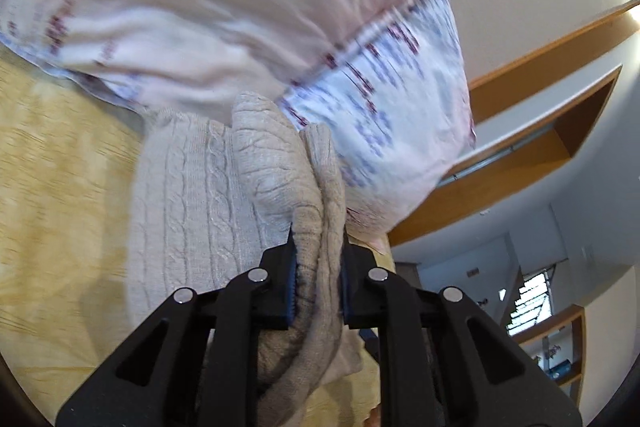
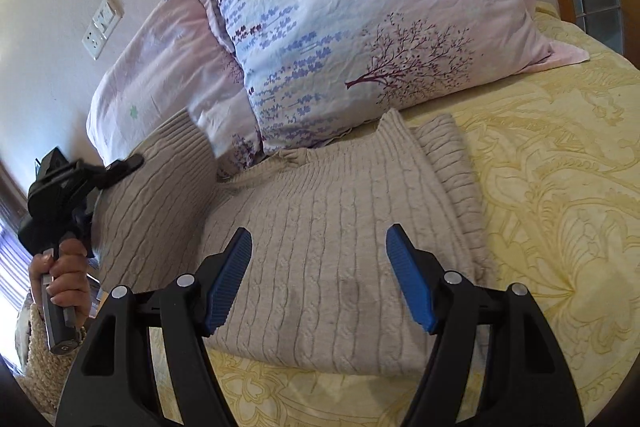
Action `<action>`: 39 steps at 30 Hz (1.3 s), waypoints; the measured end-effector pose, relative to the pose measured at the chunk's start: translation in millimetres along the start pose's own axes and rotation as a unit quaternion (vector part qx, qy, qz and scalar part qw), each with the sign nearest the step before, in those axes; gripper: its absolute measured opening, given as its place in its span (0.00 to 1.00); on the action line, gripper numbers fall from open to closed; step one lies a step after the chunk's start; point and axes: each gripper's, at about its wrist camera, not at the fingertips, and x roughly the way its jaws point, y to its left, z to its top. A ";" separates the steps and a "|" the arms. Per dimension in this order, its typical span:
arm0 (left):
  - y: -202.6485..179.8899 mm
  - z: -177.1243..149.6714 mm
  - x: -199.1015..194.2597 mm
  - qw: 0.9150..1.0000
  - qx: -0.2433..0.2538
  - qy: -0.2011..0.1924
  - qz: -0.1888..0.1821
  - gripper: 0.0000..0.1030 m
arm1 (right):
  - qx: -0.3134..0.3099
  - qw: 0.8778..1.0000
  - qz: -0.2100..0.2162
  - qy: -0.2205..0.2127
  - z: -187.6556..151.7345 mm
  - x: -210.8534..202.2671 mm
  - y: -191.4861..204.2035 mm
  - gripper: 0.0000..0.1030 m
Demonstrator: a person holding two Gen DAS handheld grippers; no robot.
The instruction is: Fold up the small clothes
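On the yellow bedspread (image 2: 560, 155), below the pillows (image 2: 360, 27), lay our beige cable-knit sweater (image 2: 320, 227); our left gripper (image 1: 316, 259) pinched its bunched edge to carry the fold, while our right gripper (image 2: 320, 267) hovered spread wide above

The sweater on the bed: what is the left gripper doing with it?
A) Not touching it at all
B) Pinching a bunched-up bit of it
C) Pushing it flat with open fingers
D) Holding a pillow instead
B: in the left wrist view the left gripper has its fingers closed on a bunched fold of the beige sweater, while the right gripper hangs open above it.
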 end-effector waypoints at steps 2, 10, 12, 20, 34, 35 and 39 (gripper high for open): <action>-6.9 -5.3 14.0 1.000 0.002 0.007 -0.004 0.15 | 0.001 1.000 0.000 -0.003 0.1 -3.0 -3.3 0.69; -11.5 -55.1 105.7 0.993 -0.011 0.117 -0.008 0.23 | 0.051 0.999 0.018 -0.002 9.6 -4.0 -26.5 0.69; -11.8 -61.2 107.8 0.989 -0.024 0.138 -0.054 0.26 | 0.059 0.998 0.027 0.006 14.1 -3.7 -29.3 0.69; -17.3 -46.3 15.0 0.997 0.075 0.004 0.032 0.64 | 0.109 0.985 0.098 0.093 31.8 24.5 -35.7 0.69; 51.9 -68.3 30.2 0.989 0.043 0.079 0.114 0.65 | 0.072 0.968 0.122 0.206 22.5 90.6 -3.9 0.48; 54.8 -70.4 33.7 0.990 0.034 0.086 0.105 0.65 | 0.081 0.969 0.119 0.203 23.9 96.6 -7.0 0.45; 56.1 -73.6 31.2 0.991 0.031 0.087 0.095 0.65 | 0.143 0.966 0.122 0.176 34.6 119.0 -23.2 0.35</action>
